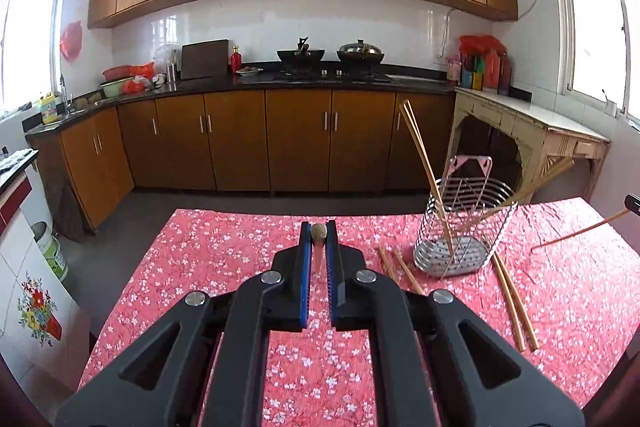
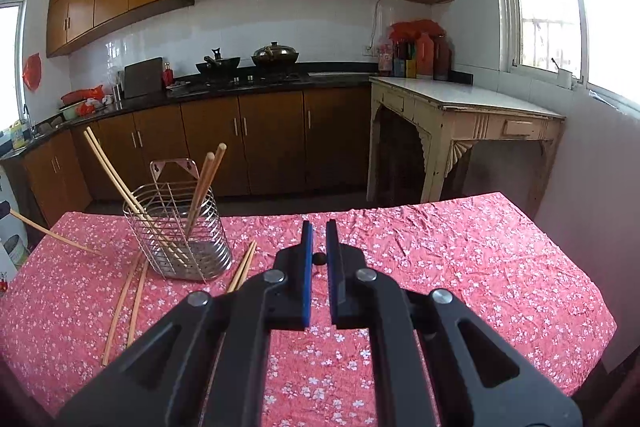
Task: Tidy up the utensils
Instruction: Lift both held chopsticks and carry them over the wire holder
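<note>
Left wrist view: the left hand-held gripper (image 1: 319,231) hangs above the counter (image 1: 224,267) with its red flowered cloth, its blue pads pinching a chopstick (image 1: 318,233) seen end-on, the round butt showing at the fingertips. To the right of it stands a wire utensil basket (image 1: 460,227) holding one pair of chopsticks (image 1: 424,167) that leans left and another that leans right. Loose chopsticks (image 1: 400,267) lie on the cloth just left of the basket's base, and a further pair (image 1: 514,303) lies to its right.

Right wrist view: the right hand-held gripper (image 2: 319,233) is pressed together on a chopstick (image 2: 319,258), only its dark round end showing between the pads. The basket (image 2: 176,227) stands to the left of the gripper, well apart. Two chopsticks (image 2: 124,303) lie beside its left side, two more (image 2: 242,269) between basket and gripper.
</note>
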Available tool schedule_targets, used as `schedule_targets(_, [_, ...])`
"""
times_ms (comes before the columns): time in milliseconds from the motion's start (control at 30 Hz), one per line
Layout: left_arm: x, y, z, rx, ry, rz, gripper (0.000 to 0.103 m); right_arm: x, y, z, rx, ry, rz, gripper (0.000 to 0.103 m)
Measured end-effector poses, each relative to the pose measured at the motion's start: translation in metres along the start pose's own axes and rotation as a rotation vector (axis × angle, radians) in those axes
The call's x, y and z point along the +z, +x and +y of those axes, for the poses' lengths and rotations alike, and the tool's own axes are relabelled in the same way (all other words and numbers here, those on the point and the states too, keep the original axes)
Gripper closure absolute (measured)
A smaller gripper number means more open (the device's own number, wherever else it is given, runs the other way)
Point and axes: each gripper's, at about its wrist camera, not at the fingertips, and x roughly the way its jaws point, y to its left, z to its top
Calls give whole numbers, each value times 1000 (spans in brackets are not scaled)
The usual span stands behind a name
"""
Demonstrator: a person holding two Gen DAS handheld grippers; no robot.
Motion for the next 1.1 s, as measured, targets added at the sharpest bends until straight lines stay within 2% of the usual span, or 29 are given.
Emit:
schedule_targets(367, [12, -6, 4, 6, -13, -31, 96, 26, -21, 1, 80, 38, -61, 96])
schedule_targets(600, [21, -15, 1, -13, -19, -53, 96, 39, -38, 7, 174, 56, -64, 96])
schedule_targets(900, [57, -38, -24, -81, -15, -121, 96, 80, -63, 45, 358, 62, -90, 96])
schedule_targets(1000, [79, -45, -41, -111, -17, -161, 96, 100, -68, 58, 383, 59, -125, 96])
schedule_targets(1100, [103, -49, -57, -142, -30, -206, 96, 123, -68, 69, 368, 53, -171, 96])
